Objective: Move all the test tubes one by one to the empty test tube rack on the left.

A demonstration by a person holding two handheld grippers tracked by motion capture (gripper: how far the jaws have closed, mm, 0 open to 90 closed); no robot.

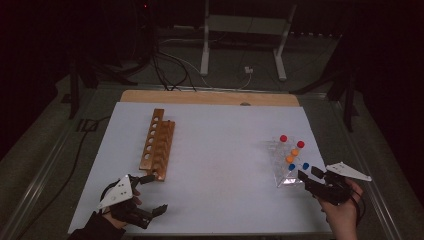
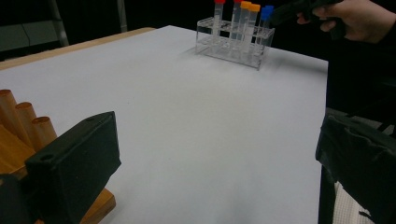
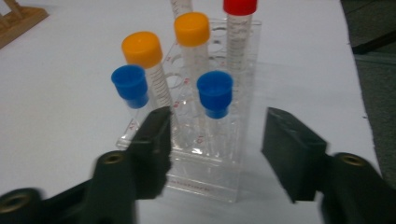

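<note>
A clear plastic rack [image 1: 286,172] [image 3: 205,182] stands at the right of the white table and holds tubes with red, orange and blue caps. My right gripper [image 1: 308,174] [image 3: 216,123] sits low at the rack's near end with its jaws apart. One blue-capped tube [image 3: 215,93] stands between the jaws, and neither pad touches it. A second blue-capped tube [image 3: 130,86] stands just left of the jaws. My left gripper [image 1: 156,192] [image 2: 215,149] rests open and holds nothing near the front left edge, beside a wooden rack [image 1: 157,145] [image 2: 23,116] with rows of holes.
The white sheet [image 1: 220,165] covers most of the table, with a wooden strip along the far edge. Between the two racks lies a wide bare stretch. Cables and a metal stand are on the dark floor behind. The right hand [image 2: 359,18] appears past the clear rack [image 2: 233,46].
</note>
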